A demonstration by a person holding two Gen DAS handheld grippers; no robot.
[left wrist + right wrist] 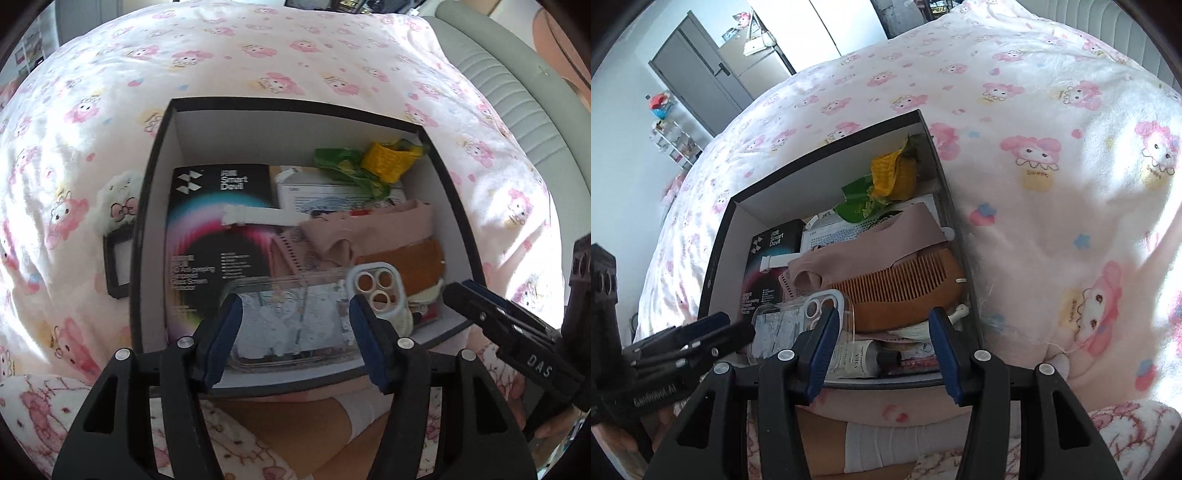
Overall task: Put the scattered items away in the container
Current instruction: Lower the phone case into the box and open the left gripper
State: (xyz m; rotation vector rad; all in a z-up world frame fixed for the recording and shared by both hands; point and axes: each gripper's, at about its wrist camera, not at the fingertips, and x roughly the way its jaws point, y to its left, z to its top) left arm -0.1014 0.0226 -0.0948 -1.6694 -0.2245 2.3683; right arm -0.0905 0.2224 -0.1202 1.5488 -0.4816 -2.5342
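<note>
Phone case [295, 314] is lying in the box [155, 184], near edge, long axis running across between the fingers | left gripper [295, 339] is standing released around it, nearer than the right gripper [882, 347], also released, empty | case's near end is being hidden.

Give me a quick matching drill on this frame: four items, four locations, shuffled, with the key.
Items:
1. clear phone case
2. wooden comb
3. fluffy white toy
4. yellow and green wrapper

Places:
A. far right corner of the box
B. outside the box, on the bedspread by its left wall
C. inside, at the near edge, lined up between the left gripper fingers
D. inside, along the right wall, on pink fabric

Pairs: 1-C, 2-D, 3-B, 4-A
</note>
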